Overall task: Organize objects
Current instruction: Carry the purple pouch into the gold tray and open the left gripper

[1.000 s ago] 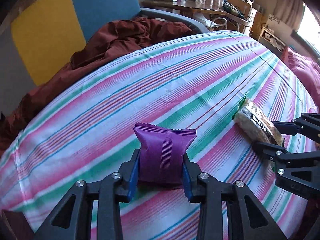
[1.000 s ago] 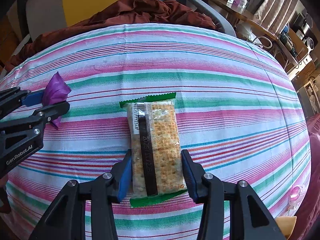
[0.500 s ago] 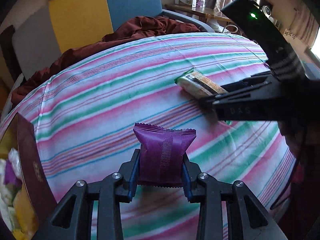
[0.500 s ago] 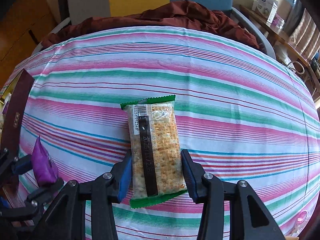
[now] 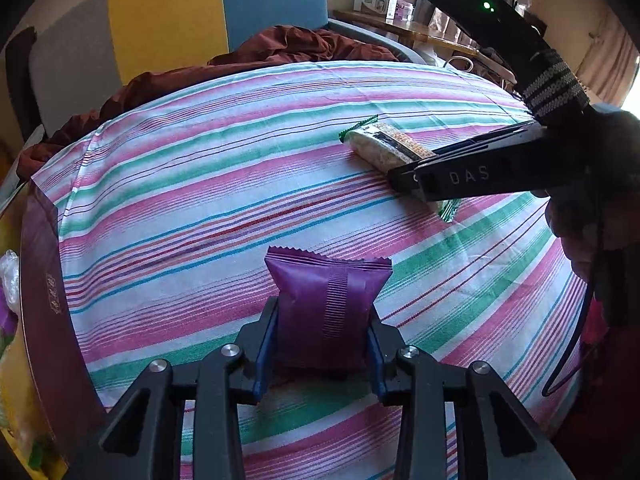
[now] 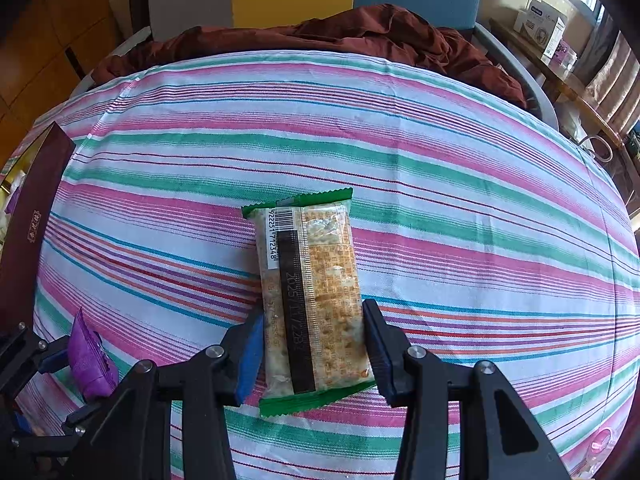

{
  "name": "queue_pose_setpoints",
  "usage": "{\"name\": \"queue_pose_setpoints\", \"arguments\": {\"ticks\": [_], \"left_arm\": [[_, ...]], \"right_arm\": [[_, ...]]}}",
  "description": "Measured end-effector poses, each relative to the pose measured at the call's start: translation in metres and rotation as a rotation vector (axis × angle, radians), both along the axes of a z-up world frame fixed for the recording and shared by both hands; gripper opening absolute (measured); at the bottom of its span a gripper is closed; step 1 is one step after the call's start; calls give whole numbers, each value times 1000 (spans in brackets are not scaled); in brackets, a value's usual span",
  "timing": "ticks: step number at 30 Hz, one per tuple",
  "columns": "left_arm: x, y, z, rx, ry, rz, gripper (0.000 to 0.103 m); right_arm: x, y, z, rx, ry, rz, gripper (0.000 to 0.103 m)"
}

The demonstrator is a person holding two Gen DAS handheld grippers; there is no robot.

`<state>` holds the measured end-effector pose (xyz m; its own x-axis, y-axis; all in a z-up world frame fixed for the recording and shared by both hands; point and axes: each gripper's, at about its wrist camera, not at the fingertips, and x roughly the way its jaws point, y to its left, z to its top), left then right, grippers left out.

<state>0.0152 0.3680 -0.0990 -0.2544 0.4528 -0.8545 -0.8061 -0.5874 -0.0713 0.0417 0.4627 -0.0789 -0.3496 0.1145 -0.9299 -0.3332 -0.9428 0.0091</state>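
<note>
A purple snack packet (image 5: 324, 312) stands upright between the blue pads of my left gripper (image 5: 322, 344). The pads still touch its sides while the jaws are opening. It hangs just above the striped sheet (image 5: 200, 200), close to a dark maroon box (image 5: 48, 320) on the left. My right gripper (image 6: 314, 348) is shut on a clear cracker packet (image 6: 314, 300) with green ends, gripping its near half. The right wrist view shows the purple packet (image 6: 90, 364) at lower left. The left wrist view has the cracker packet (image 5: 384, 144) at right in the right gripper (image 5: 412, 184).
The maroon box (image 6: 28, 232) sits at the bed's left edge with several wrapped items inside. A rust-brown blanket (image 6: 360, 36) is bunched at the far edge of the bed. A person's hand (image 5: 580, 220) holds the right gripper. A wooden shelf with boxes (image 6: 544, 28) stands at far right.
My left gripper carried the purple packet to the left, and the maroon box came into view beside it. My right gripper, still holding the cracker packet, shifted left too and rolled a little.
</note>
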Motion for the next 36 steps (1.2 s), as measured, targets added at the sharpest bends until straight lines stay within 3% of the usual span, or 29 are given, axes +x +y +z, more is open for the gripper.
{"name": "queue_pose_setpoints", "arguments": {"ticks": [11,21,36], "left_arm": [[6,-5,-4,71,57,-5,39],[9,-1,-2,32,97,15,37],[36,-36,71,130,204,28,37]], "right_arm": [[3,-3,0,5,-1,4,47],[12,-8,2,10,13,9,47],[17,-11,0,41,40,23,47]]}}
